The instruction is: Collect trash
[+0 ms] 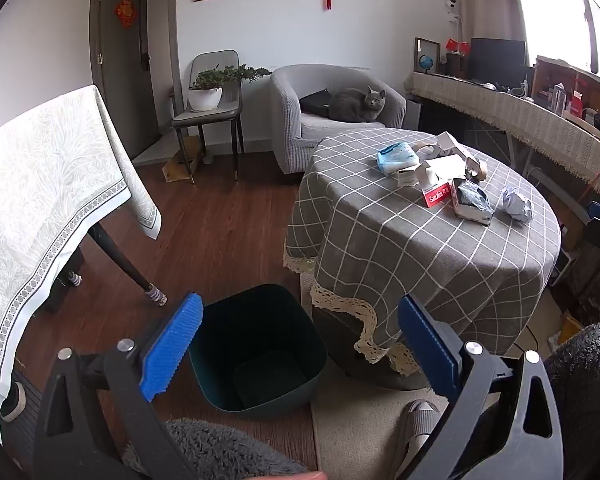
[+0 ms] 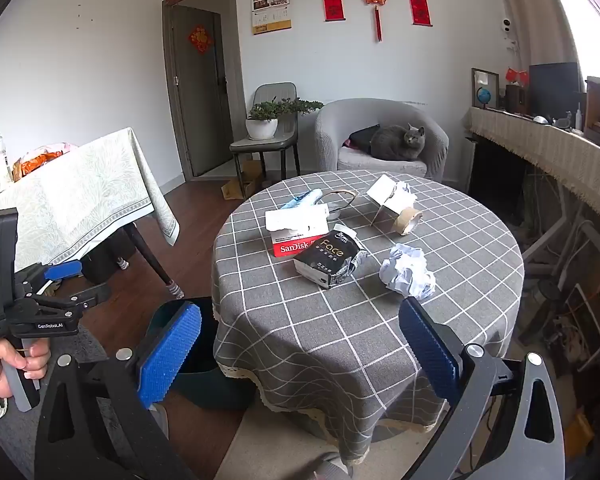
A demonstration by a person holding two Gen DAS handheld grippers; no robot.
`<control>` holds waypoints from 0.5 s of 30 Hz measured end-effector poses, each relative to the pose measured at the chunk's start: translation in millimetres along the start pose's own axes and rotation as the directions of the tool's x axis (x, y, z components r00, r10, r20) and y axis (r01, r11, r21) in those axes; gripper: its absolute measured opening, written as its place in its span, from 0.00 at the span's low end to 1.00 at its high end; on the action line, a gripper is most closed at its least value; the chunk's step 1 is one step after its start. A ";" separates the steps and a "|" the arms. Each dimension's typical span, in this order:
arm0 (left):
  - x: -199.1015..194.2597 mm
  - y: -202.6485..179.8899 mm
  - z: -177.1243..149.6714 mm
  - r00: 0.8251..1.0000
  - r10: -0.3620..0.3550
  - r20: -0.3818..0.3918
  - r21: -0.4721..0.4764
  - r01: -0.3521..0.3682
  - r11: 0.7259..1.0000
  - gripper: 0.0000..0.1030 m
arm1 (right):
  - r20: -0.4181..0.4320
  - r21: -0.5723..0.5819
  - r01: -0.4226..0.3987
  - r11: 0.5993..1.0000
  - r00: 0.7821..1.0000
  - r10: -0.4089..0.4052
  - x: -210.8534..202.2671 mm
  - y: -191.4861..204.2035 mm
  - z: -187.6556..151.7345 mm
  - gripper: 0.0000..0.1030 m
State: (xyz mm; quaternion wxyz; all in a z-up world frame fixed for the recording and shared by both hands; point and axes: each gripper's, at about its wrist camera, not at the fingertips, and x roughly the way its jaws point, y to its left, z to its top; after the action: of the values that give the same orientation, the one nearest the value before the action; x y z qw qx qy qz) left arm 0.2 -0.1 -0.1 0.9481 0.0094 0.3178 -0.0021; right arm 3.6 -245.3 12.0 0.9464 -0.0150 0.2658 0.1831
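A dark green bin (image 1: 256, 348) stands open and empty on the floor beside the round table (image 2: 340, 320); it also shows in the right wrist view (image 2: 204, 352). My left gripper (image 1: 300, 344) is open and empty, held above the bin. My right gripper (image 2: 300, 344) is open and empty at the table's near edge. On the table lie a crumpled paper ball (image 2: 408, 272), a black Face packet (image 2: 332, 260), a red SanDisk box (image 2: 292, 246), a tape roll (image 2: 408, 220), a blue wrapper (image 2: 300, 202) and white card pieces (image 2: 388, 194).
A second table with a pale cloth (image 2: 80, 196) stands to the left. A grey cat (image 2: 396, 142) sits in a grey armchair at the back, next to a chair with a potted plant (image 2: 262, 122). A long cluttered shelf (image 2: 540, 148) runs along the right.
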 end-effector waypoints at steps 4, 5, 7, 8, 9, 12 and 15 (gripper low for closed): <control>-0.1 0.1 0.2 1.000 0.001 0.001 0.000 -0.001 1.000 0.97 | 0.001 0.002 -0.001 1.000 1.000 0.001 -0.4 -0.3 0.0 0.97; -0.2 0.3 0.3 1.000 0.001 0.002 0.000 -0.001 1.000 0.97 | 0.000 0.000 0.000 1.000 1.000 0.000 -0.1 0.1 0.0 0.97; -0.3 0.7 0.6 1.000 0.001 0.001 0.000 -0.001 1.000 0.97 | -0.002 -0.003 0.001 1.000 1.000 -0.001 0.6 1.1 0.3 0.97; -0.3 1.0 0.8 1.000 0.001 0.001 0.000 -0.001 1.000 0.97 | -0.001 -0.005 0.002 1.000 1.000 -0.002 1.4 2.2 0.6 0.97; -0.2 -0.1 0.0 1.000 0.002 0.003 0.002 -0.002 1.000 0.97 | -0.001 -0.006 0.003 1.000 1.000 -0.003 2.3 3.4 1.0 0.97; 0.0 0.5 0.1 1.000 0.004 0.004 0.000 -0.004 1.000 0.97 | 0.004 0.008 -0.004 1.000 1.000 0.004 -0.4 -0.3 0.1 0.97; 0.7 0.1 0.0 1.000 0.005 0.002 0.002 -0.005 1.000 0.97 | 0.005 0.006 -0.005 1.000 1.000 0.005 0.2 0.7 0.3 0.97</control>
State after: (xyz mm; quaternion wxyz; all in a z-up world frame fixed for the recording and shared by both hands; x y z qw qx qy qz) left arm 0.8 -0.1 -0.5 0.9485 0.0109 0.3167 -0.0001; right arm 3.7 -244.6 12.2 0.9466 -0.0110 0.2639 0.1847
